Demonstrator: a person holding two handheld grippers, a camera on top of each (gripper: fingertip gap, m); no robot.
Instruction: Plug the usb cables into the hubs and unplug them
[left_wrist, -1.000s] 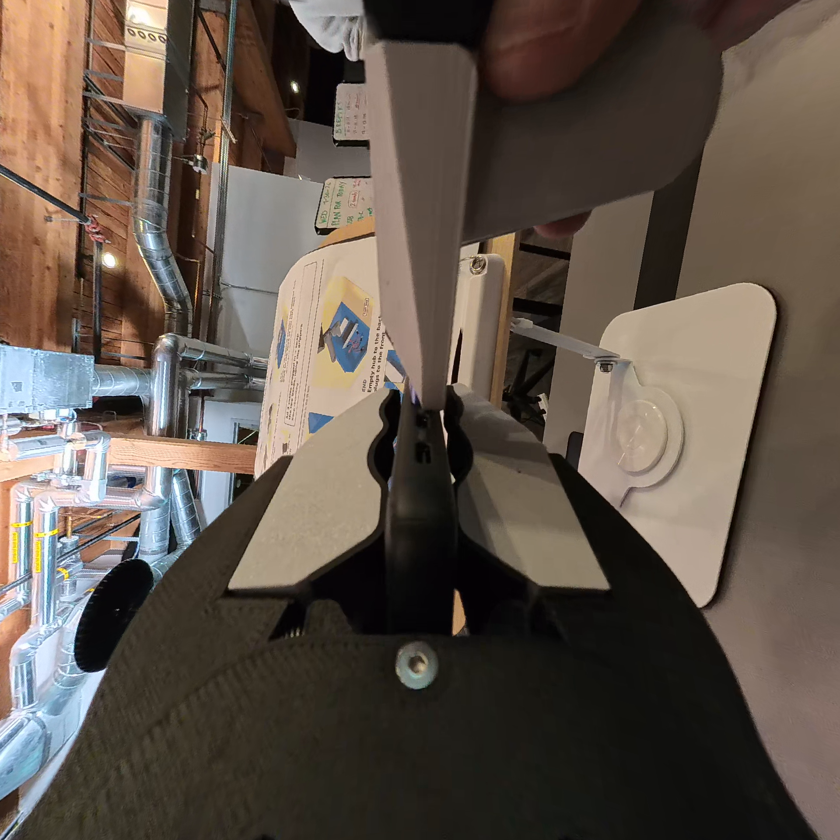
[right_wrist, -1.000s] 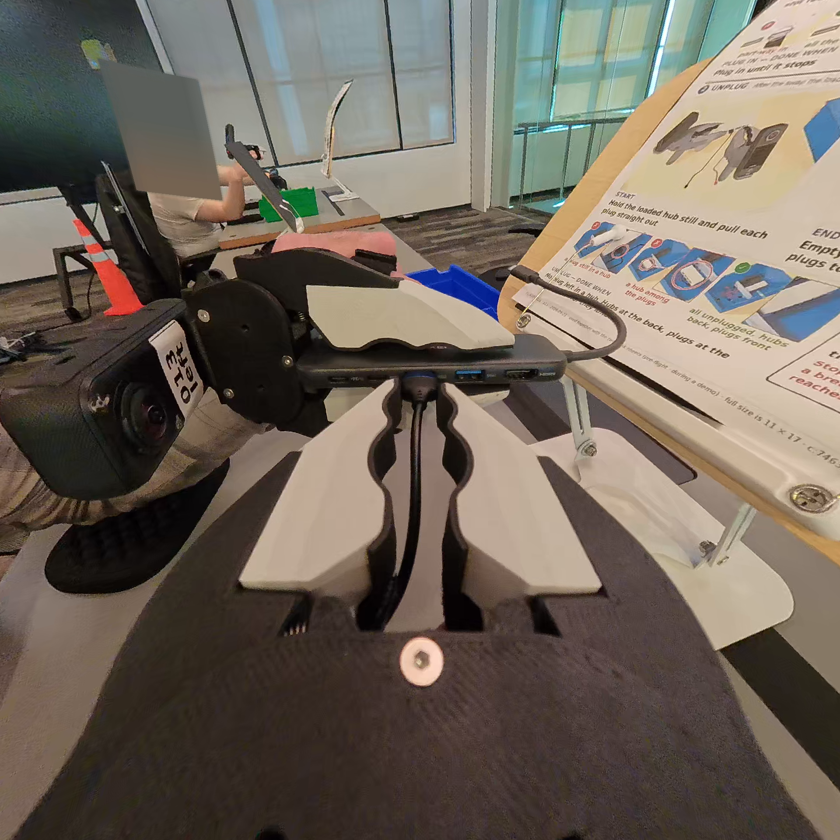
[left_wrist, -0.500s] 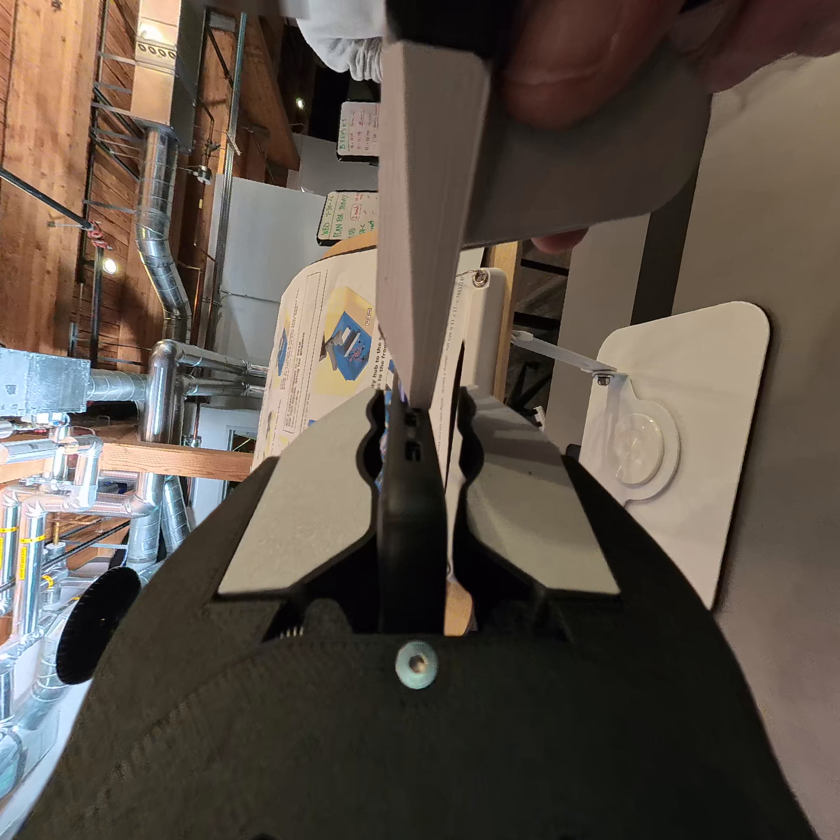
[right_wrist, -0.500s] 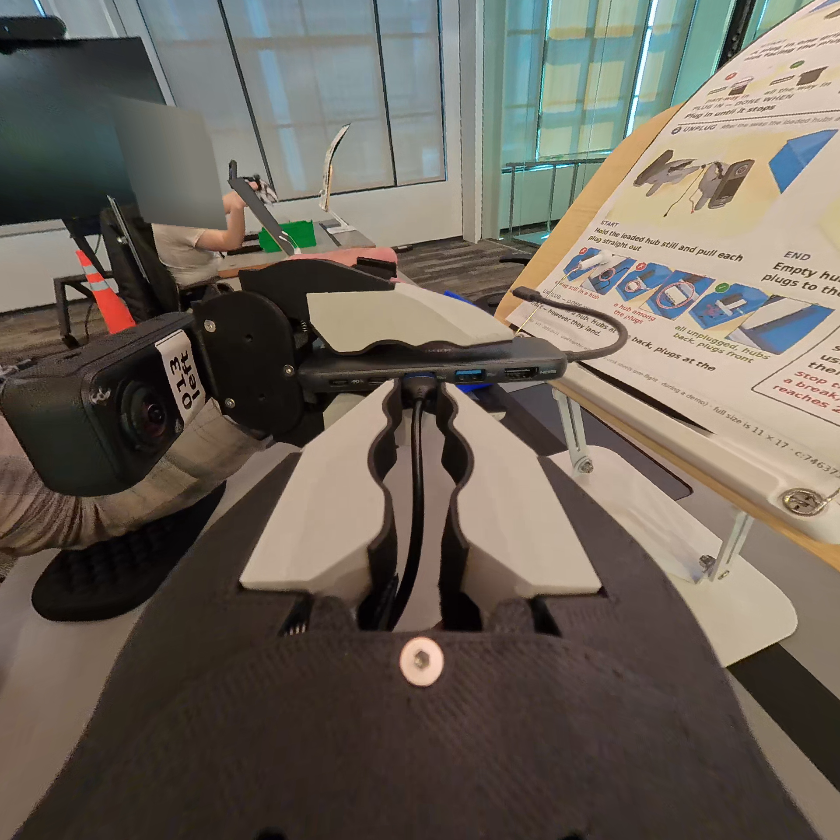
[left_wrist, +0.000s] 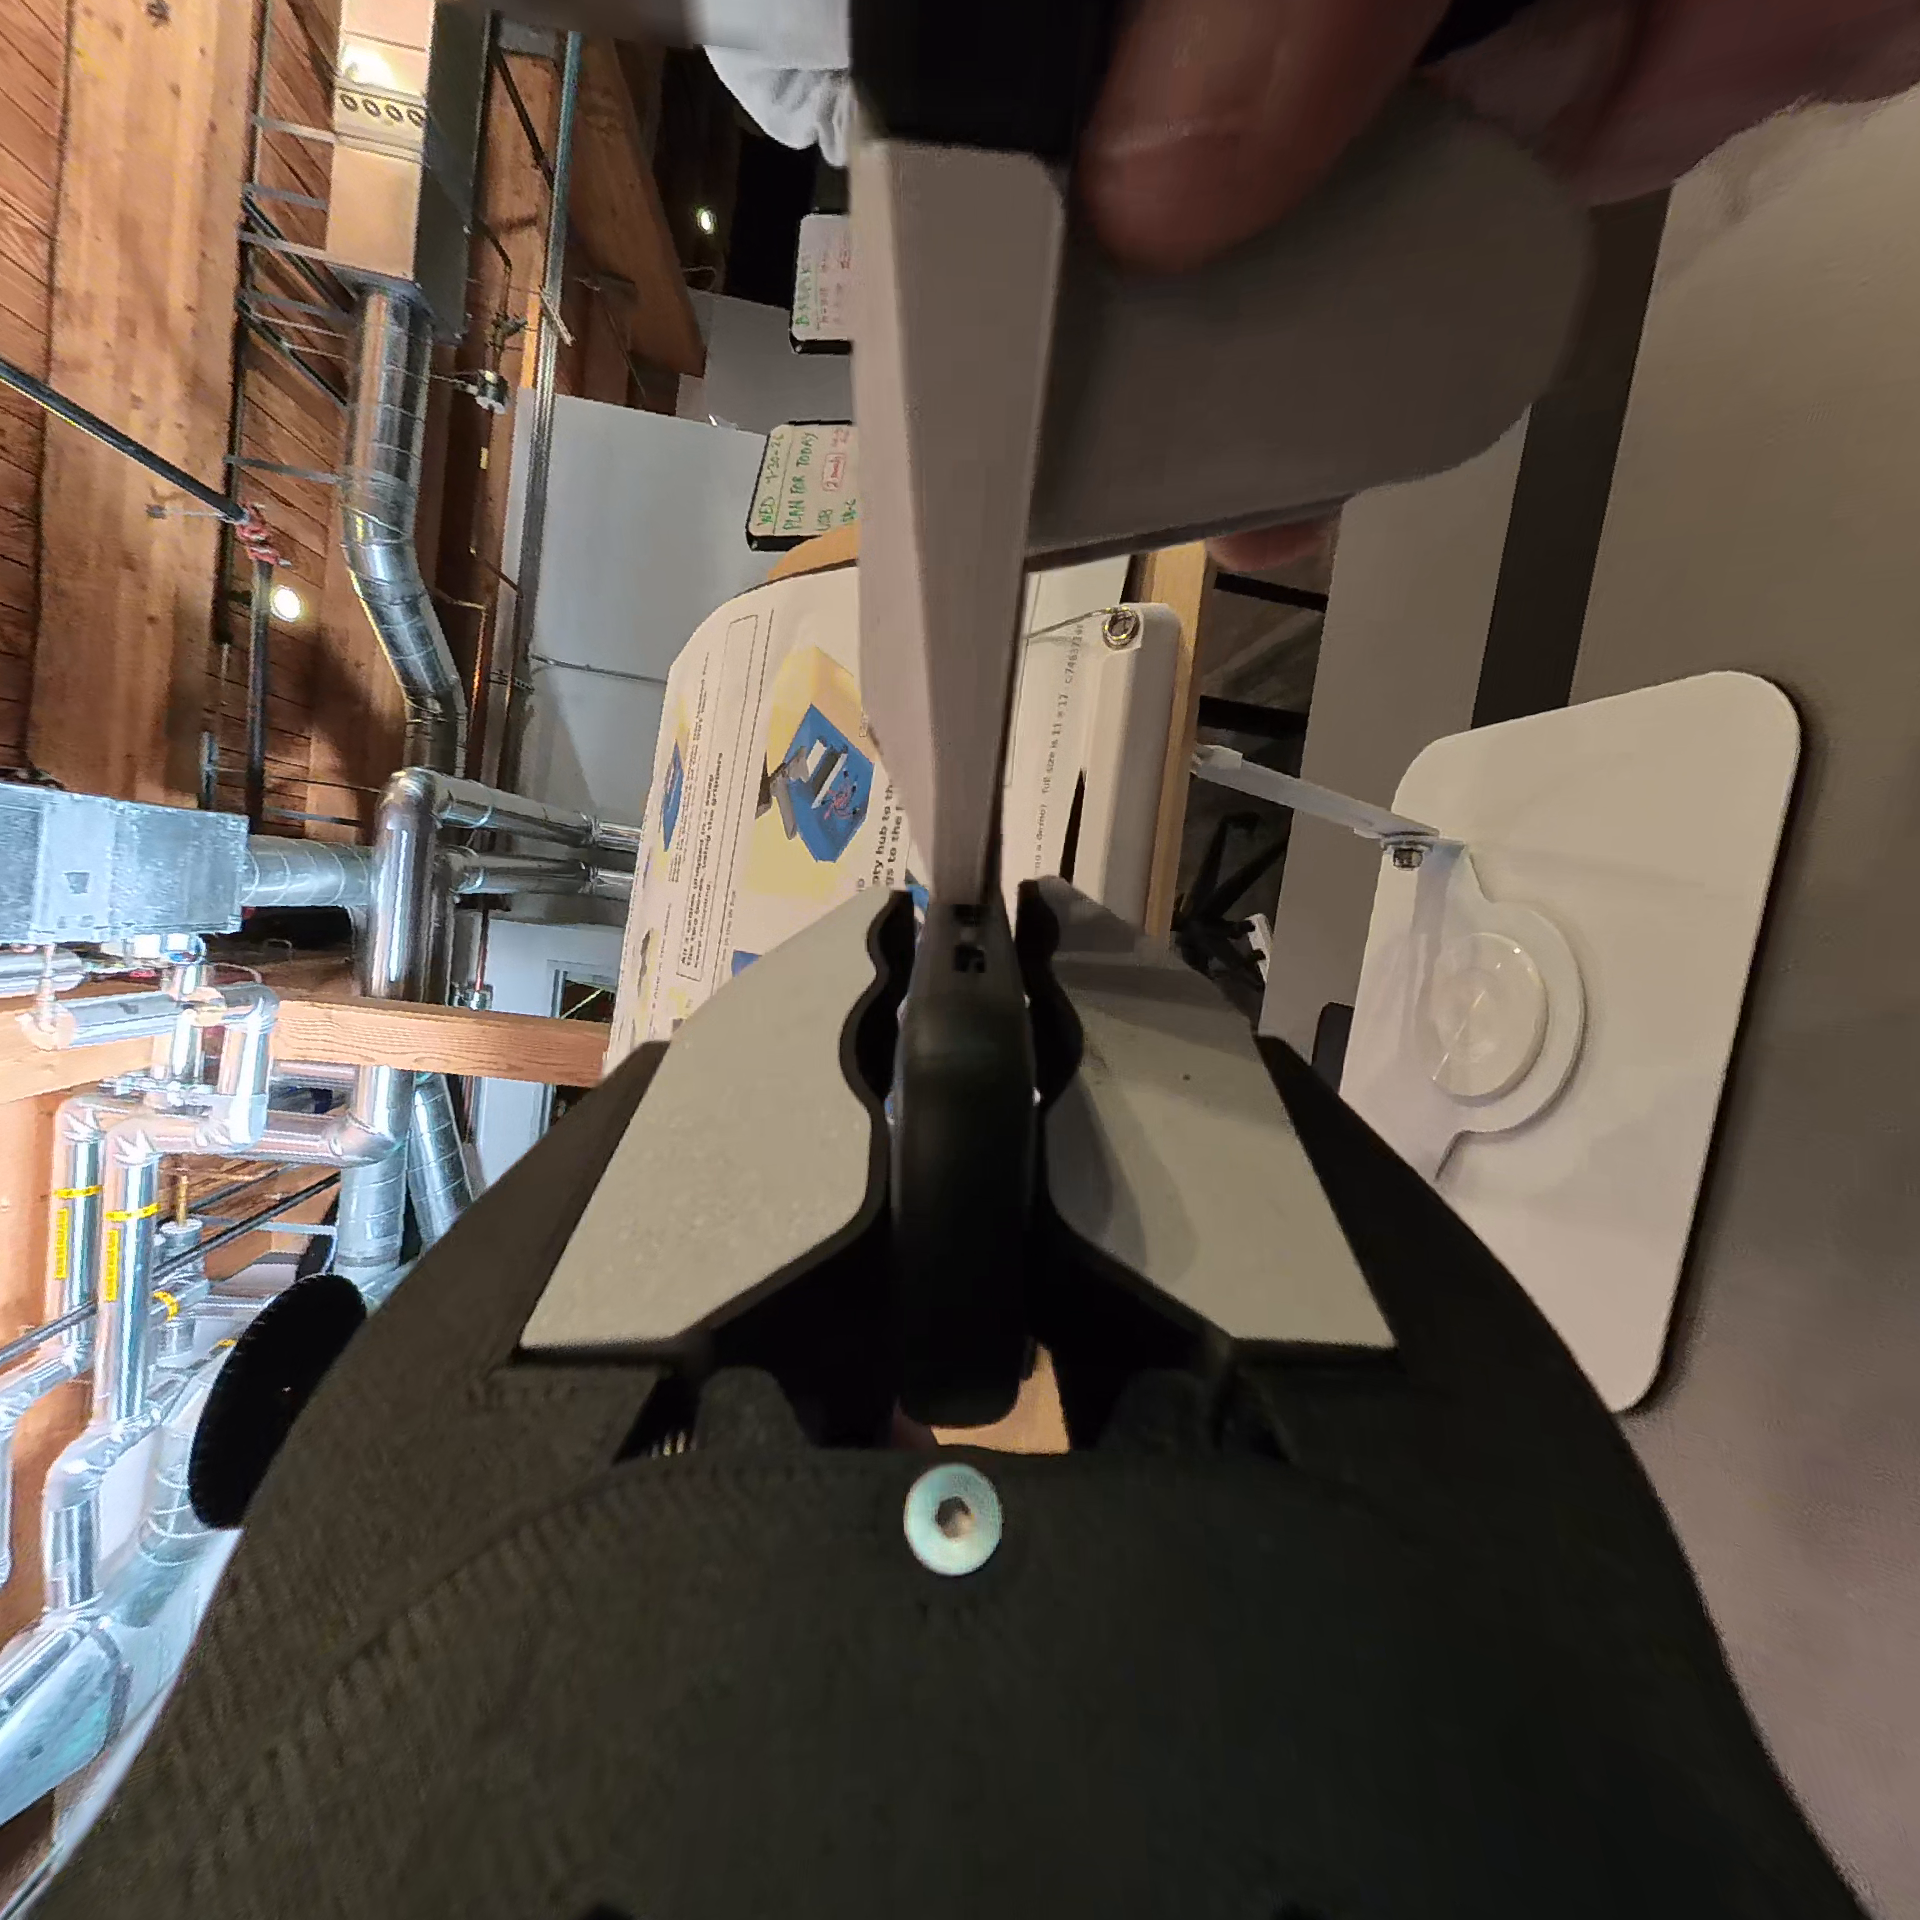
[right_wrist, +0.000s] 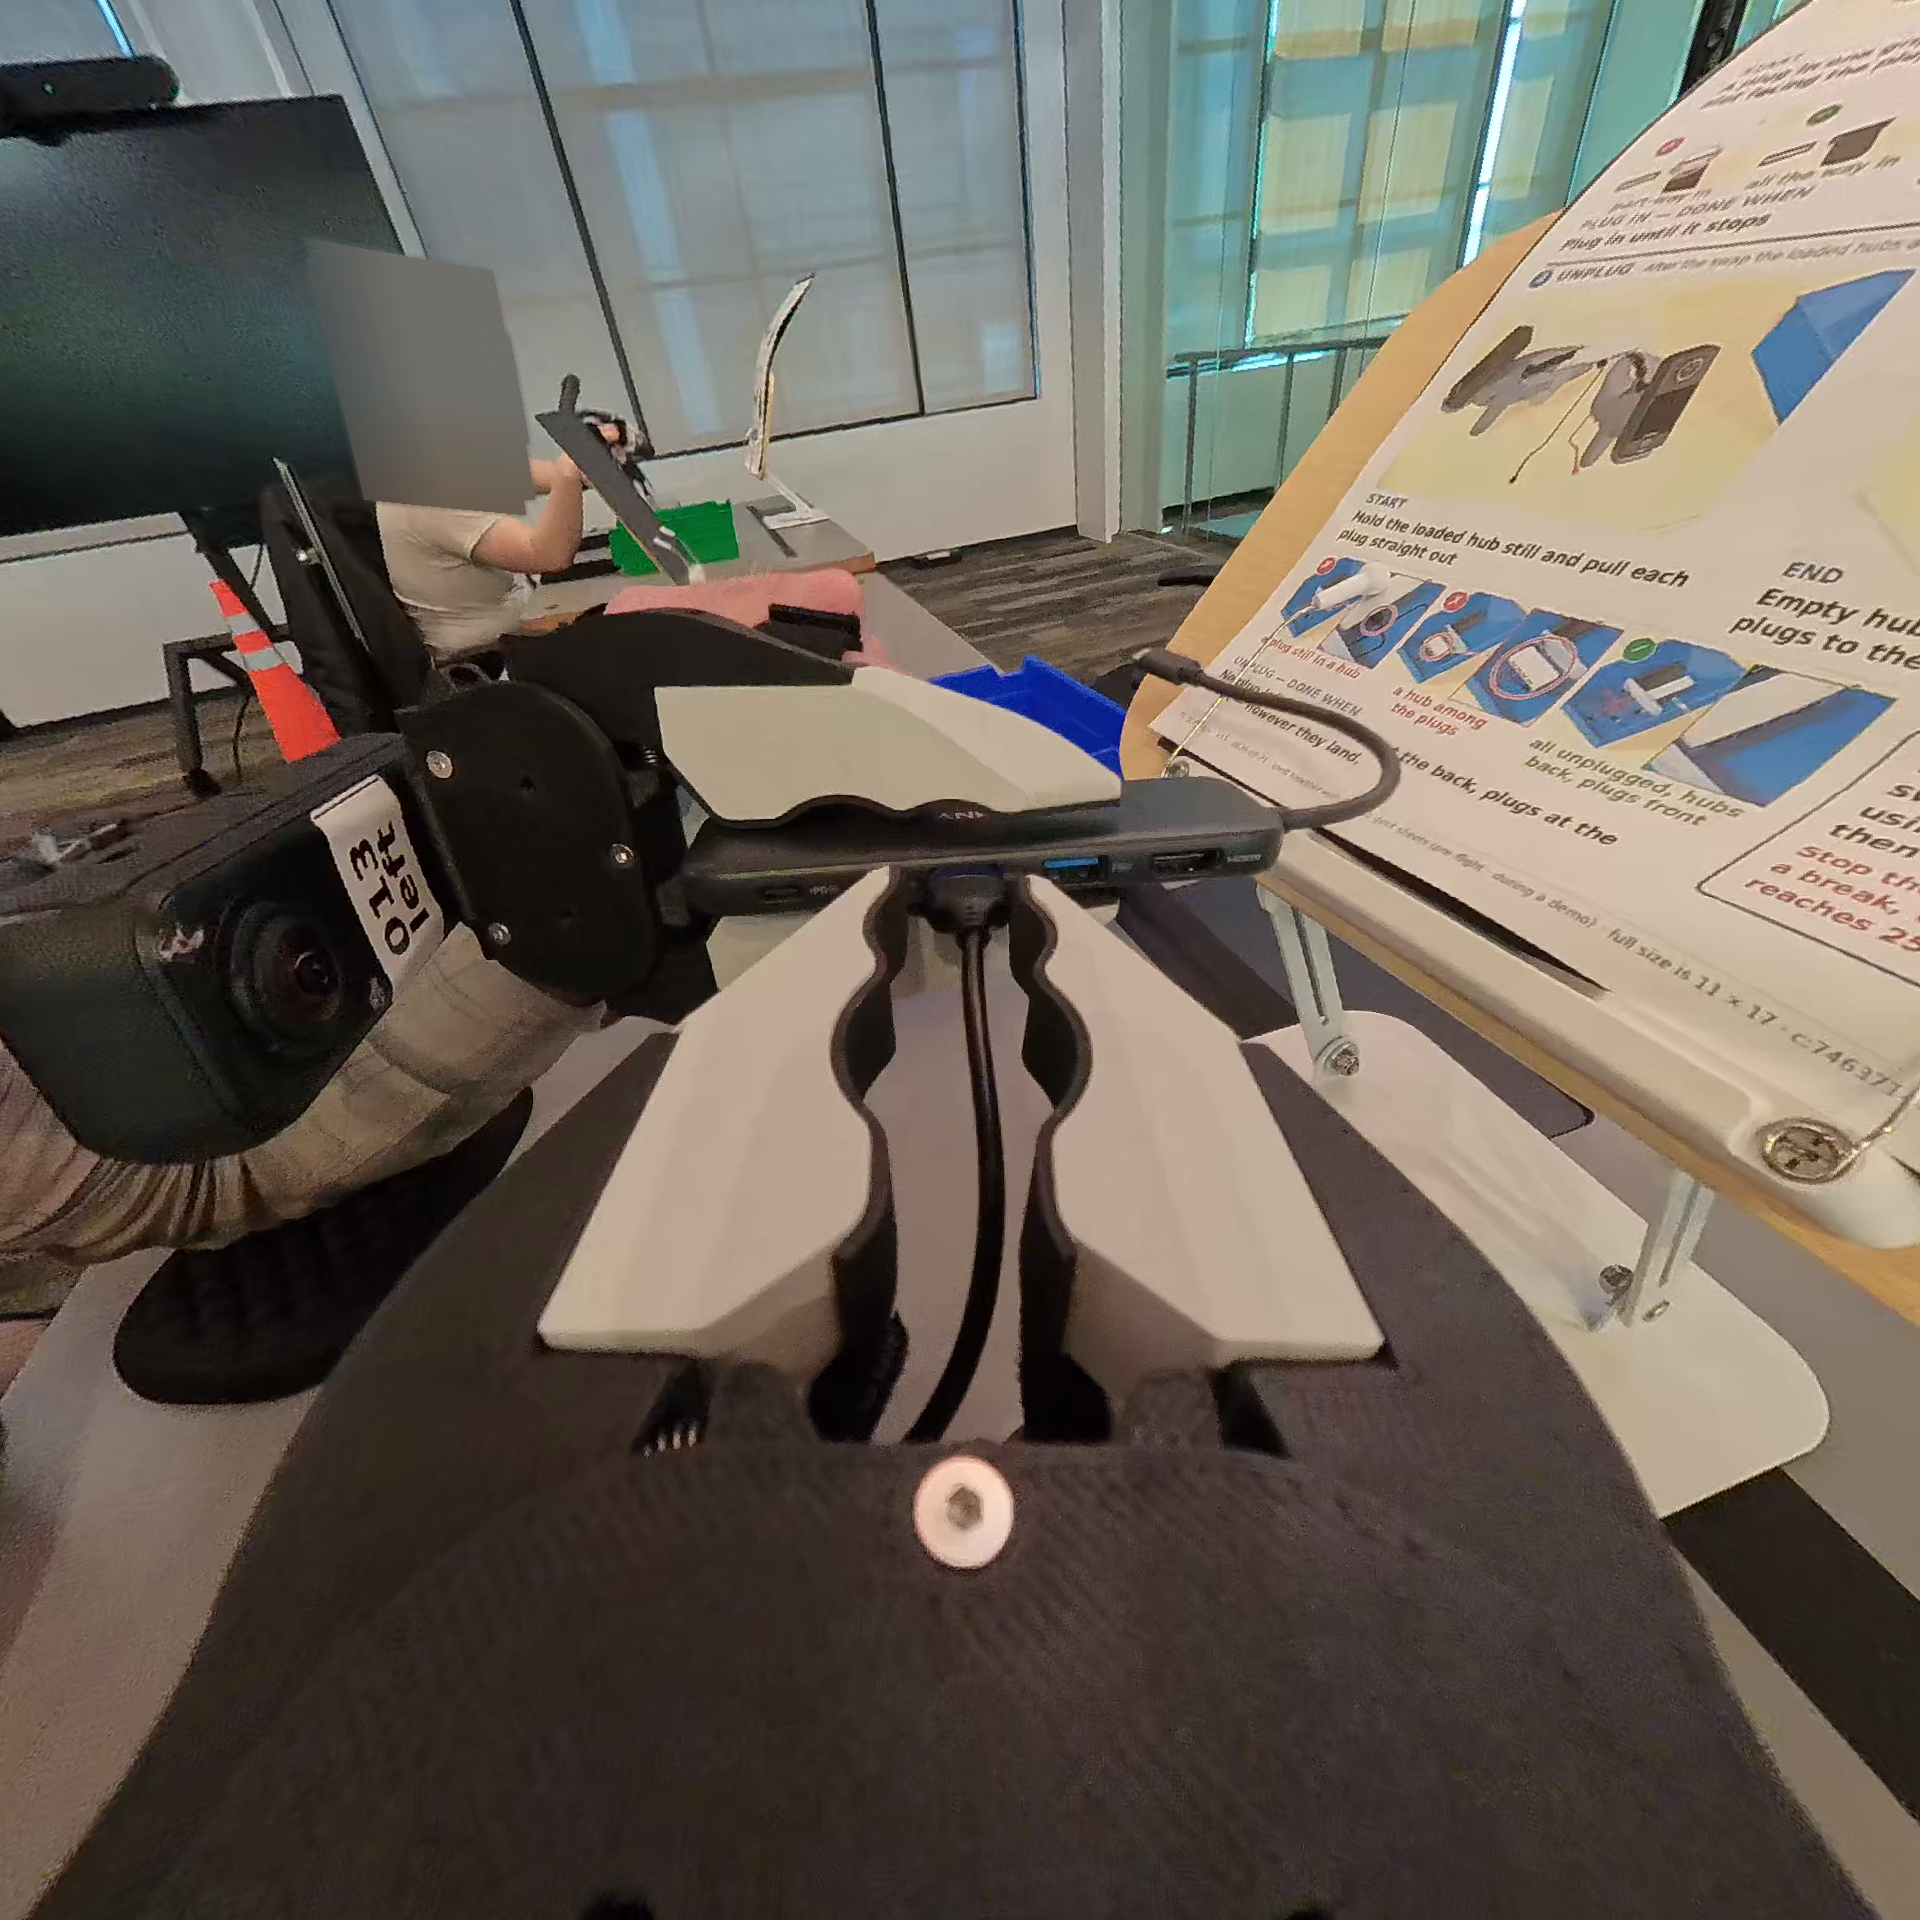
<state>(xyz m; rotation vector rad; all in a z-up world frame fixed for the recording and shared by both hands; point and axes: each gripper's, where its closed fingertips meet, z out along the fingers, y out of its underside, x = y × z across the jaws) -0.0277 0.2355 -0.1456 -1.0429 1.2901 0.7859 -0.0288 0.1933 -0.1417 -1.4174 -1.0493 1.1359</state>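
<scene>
In the right wrist view my right gripper (right_wrist: 958, 896) is shut on a USB plug (right_wrist: 961, 881) with a blue collar. The plug sits in a port on the side of a dark slim hub (right_wrist: 1174, 831). Its black cable (right_wrist: 982, 1143) runs back between my fingers. My left gripper holds the hub from the left, its upper finger (right_wrist: 883, 748) lying on top. In the left wrist view my left gripper (left_wrist: 961, 914) is shut on the hub (left_wrist: 961, 1091), seen edge-on. A right gripper finger (left_wrist: 935, 520) reaches down to it.
The hub's own short cable (right_wrist: 1371, 769) loops up to the right. An instruction board (right_wrist: 1558, 623) on a white base plate (right_wrist: 1558, 1299) stands close on the right. A blue bin (right_wrist: 1039, 696) lies behind the hub. A person sits at a far table. Left and right tips are no more than a few centimetres apart.
Both grippers have drifted together a little, with hub and plug still joined. The board has shifted slightly in both views. Neither grip has changed.
</scene>
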